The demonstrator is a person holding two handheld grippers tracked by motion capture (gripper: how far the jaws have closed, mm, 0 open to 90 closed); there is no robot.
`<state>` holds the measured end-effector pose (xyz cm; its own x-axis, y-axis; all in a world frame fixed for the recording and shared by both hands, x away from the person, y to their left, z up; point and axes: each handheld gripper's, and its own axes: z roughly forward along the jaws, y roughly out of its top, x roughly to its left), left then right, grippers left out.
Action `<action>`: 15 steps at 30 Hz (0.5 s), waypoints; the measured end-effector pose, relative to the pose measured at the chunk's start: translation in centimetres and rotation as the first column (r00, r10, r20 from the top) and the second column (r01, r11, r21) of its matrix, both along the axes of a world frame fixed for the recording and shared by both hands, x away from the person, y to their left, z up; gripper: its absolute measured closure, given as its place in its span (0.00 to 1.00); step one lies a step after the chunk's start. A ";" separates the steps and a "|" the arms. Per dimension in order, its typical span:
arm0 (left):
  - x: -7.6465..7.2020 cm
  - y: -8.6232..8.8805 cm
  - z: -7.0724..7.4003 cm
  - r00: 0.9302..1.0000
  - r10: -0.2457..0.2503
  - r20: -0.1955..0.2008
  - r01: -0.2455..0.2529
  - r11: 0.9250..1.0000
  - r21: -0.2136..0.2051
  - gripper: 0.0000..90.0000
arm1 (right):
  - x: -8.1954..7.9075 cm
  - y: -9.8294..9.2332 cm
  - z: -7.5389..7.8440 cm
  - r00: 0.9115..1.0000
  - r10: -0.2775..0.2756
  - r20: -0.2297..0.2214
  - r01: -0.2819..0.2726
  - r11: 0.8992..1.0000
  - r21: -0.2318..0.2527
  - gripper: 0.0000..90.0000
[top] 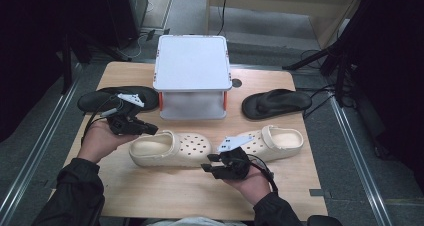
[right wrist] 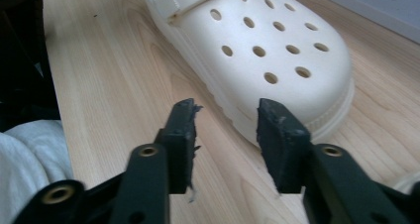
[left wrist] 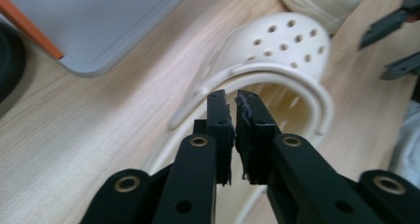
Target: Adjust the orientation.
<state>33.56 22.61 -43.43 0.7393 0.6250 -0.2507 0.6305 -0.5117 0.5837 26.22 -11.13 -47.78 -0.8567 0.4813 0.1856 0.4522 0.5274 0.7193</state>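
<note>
Clog [top: 167,148], cream-coloured perforated foam, lies flat on the wooden desk [top: 165,196] between both grippers. Left gripper [left wrist: 233,116]: jaws nearly together, nothing pinched; heel strap of that clog just beyond the tips. Right gripper [right wrist: 225,130]: jaws half apart, empty, the toe of the clog just ahead of the right-hand pad. Second cream clog [top: 280,140] beside it. No grasp made yet; gripping and moving the shoe remain, by my reading.

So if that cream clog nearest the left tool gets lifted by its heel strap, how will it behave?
The cream clog is probably light: it looks like moulded foam with holes. The thin heel strap would likely flex, letting the shoe swing toe-down. Its wide flat sole makes tipping unlikely when pushed.
</note>
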 end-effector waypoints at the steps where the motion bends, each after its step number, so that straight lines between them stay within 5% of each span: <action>1: 0.5 0.2 -0.3 1.000 0.019 -0.001 -0.019 1.000 -0.009 0.98 | -0.1 0.3 -0.1 1.000 -0.002 -0.004 0.002 1.000 0.006 0.74; 4: 0.8 0.2 -0.4 1.000 0.007 -0.001 -0.007 1.000 -0.027 1.00 | -0.3 0.4 -0.2 1.000 -0.009 -0.008 0.009 1.000 0.014 0.81; 5: 1.3 0.0 -0.6 1.000 -0.006 0.009 0.006 1.000 0.013 1.00 | -0.4 0.6 -0.4 1.000 -0.017 -0.022 0.018 1.000 0.023 0.91; 7: 2.1 0.0 -1.0 1.000 -0.022 0.010 0.021 1.000 0.011 1.00 | -0.4 0.8 -0.6 0.999 -0.026 -0.039 0.028 0.999 0.041 0.98; 13: 3.2 0.1 -2.8 1.000 -0.022 0.004 0.022 1.000 -0.010 1.00 | -0.5 2.2 -1.2 0.999 -0.029 -0.031 0.030 0.999 0.027 1.00; 15: 3.2 -0.1 -3.4 1.000 -0.023 0.008 0.023 1.000 0.014 1.00 | -0.4 2.5 -1.4 0.999 -0.024 -0.044 0.025 1.000 0.019 1.00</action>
